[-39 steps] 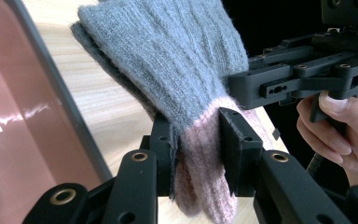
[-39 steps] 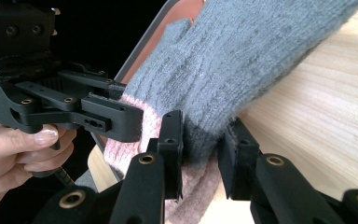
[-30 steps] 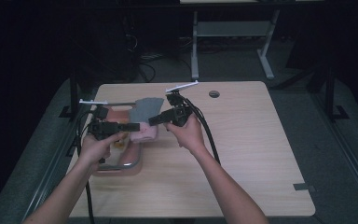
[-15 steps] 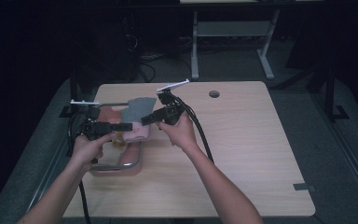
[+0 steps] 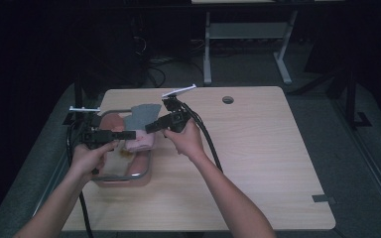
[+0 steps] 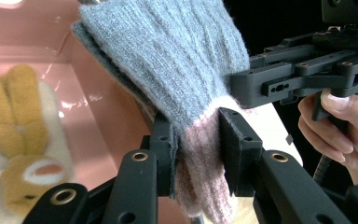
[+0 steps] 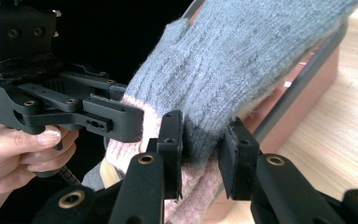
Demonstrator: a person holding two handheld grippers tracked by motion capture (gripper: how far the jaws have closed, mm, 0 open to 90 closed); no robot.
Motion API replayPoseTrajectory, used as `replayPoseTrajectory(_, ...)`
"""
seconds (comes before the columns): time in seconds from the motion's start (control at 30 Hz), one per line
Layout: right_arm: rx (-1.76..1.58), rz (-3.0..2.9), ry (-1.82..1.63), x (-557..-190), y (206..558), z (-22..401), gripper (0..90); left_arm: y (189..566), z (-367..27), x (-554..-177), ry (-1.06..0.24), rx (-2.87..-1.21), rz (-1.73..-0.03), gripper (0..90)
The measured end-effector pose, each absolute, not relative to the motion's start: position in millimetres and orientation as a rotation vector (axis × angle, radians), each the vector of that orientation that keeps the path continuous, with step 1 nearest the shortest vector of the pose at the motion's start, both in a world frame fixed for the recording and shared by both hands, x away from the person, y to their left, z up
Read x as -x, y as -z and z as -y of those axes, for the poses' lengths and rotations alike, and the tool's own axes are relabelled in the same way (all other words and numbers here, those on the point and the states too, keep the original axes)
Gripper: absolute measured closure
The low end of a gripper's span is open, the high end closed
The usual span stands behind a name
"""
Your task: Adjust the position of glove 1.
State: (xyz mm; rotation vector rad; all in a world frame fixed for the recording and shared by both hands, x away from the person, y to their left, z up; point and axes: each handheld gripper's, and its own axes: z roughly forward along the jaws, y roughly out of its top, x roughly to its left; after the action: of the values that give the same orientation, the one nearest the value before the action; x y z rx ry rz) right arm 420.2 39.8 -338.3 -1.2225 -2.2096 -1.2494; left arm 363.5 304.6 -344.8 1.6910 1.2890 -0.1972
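A bin (image 5: 144, 174) sits on the left part of the table (image 5: 258, 163), near its left edge. A knitted garment (image 5: 141, 121) hangs over the far end of the bin, between the left claw (image 5: 129, 135) on its left and the right claw (image 5: 150, 127) on its right. A soft toy (image 6: 9, 154) lies inside the bin, below the garment. A round hole (image 5: 227, 99) lies in the table's far side, well right of the bin.

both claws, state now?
Left claw: shut on the grey-and-pink knitted glove.
Right claw: shut on the same glove.
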Motion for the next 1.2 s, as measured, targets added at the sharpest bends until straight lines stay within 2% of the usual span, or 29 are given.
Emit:
replayPoseTrajectory(0.57, 1.195, 2.215, 1.236, -424.0, 340.4, -61.5, 71.6, 349.1, -325.2, -361.8, 0.2, -1.656, -1.317, 68.9)
replayPoseTrajectory(1.2, 1.163, 2.207, 1.213, -429.3, 356.2, -85.5, 71.5, 357.9, -346.0, -360.7, 0.18, -1.692, -1.363, 68.9)
